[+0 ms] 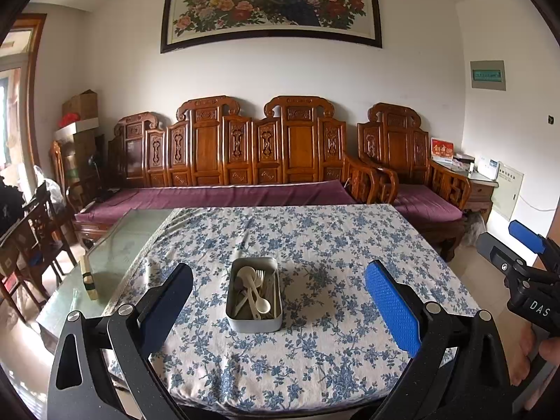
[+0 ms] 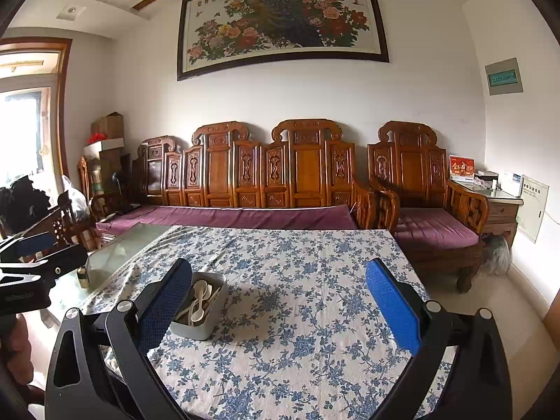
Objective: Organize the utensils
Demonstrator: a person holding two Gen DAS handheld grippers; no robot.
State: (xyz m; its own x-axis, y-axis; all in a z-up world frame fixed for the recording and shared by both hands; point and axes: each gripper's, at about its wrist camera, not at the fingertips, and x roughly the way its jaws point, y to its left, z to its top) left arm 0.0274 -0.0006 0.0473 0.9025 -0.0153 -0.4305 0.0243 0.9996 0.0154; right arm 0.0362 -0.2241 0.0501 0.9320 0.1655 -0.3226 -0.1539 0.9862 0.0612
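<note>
tin [image 1: 254, 315] on desk [image 1: 315, 245], mid-cloth | holds white spoons [image 1: 252, 288], fork [image 1: 259, 276], other utensils | left gripper [image 1: 279, 309] spread wide, empty | right gripper [image 2: 279, 306] spread wide, empty, tin beside left finger

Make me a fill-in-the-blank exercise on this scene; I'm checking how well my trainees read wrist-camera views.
1. The white plastic spoons and fork lie inside a grey rectangular metal ____.
2. The blue-and-white floral tablecloth leaves bare a strip of ____ tabletop on its left side.
3. The left gripper and the right gripper both have their blue-padded fingers spread ____.
4. In the right wrist view, the grey rectangular metal container sits beside that gripper's ____ finger.

Missing words: container; glass; open; left
</note>
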